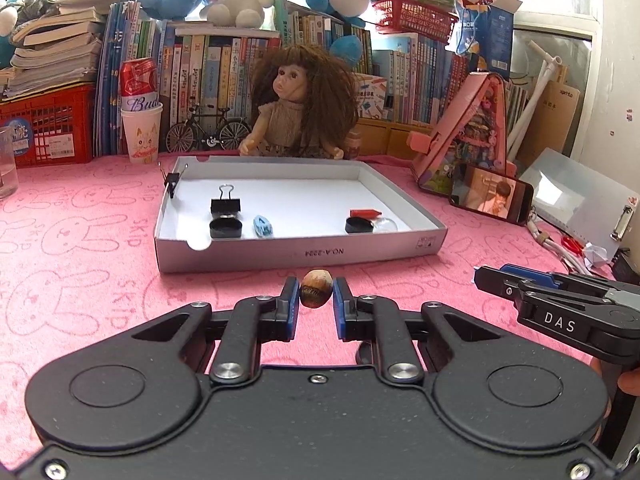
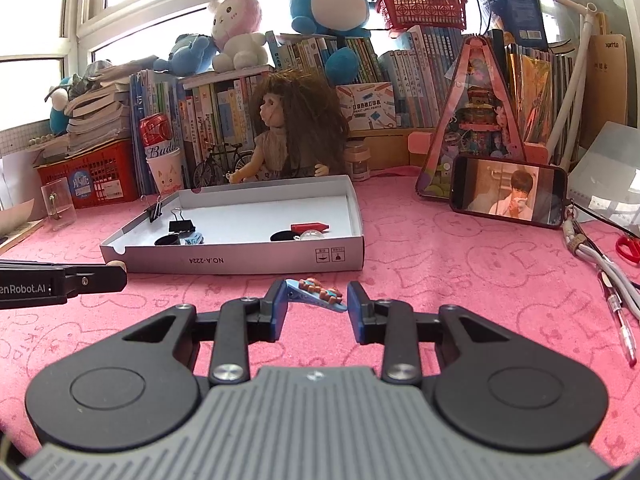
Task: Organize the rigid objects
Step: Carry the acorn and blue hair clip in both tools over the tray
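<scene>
Grippers at work before a white cardboard tray (image 1: 300,254) on pink cloth (image 1: 80,240)
Left gripper (image 1: 316,290) clamped on brown nut (image 1: 316,289); right gripper (image 2: 316,294) clamped on blue bear clip (image 2: 318,294)

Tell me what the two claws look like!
Both are black plastic with round bumps on top, silver screws and blue pads inside the fingers. The left claw has an all-black body, and white letters on its side read "enRobot.AI". The right claw has a grey ribbed plate on its body and white letters "DAS" on its side. No cables or sleeves show.
</scene>
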Motion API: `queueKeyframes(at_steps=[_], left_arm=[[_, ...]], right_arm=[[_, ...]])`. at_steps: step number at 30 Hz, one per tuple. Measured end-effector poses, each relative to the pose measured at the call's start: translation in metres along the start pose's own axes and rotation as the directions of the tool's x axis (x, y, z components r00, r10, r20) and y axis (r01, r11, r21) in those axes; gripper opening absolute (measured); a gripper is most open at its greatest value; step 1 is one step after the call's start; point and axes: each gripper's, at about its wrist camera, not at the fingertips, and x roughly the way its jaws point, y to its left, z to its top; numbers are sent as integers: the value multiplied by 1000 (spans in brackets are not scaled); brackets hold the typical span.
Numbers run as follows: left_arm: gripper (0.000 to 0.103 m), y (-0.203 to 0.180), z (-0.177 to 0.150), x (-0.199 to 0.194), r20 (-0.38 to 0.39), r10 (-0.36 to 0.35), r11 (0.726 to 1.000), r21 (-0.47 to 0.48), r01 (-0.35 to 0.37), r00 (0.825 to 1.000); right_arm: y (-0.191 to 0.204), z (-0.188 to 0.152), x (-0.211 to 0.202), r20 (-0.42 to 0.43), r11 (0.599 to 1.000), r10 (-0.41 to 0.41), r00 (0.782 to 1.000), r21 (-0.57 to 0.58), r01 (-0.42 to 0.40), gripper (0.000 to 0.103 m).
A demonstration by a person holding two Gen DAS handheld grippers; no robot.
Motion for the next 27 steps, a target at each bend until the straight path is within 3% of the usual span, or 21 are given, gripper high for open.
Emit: queueKeyframes(at_steps=[27], left_arm=[[17, 51, 57, 54, 61, 101, 991, -100, -94, 993]], right_arm=[[-1, 49, 65, -8, 999, -1, 1000, 37, 2, 37]])
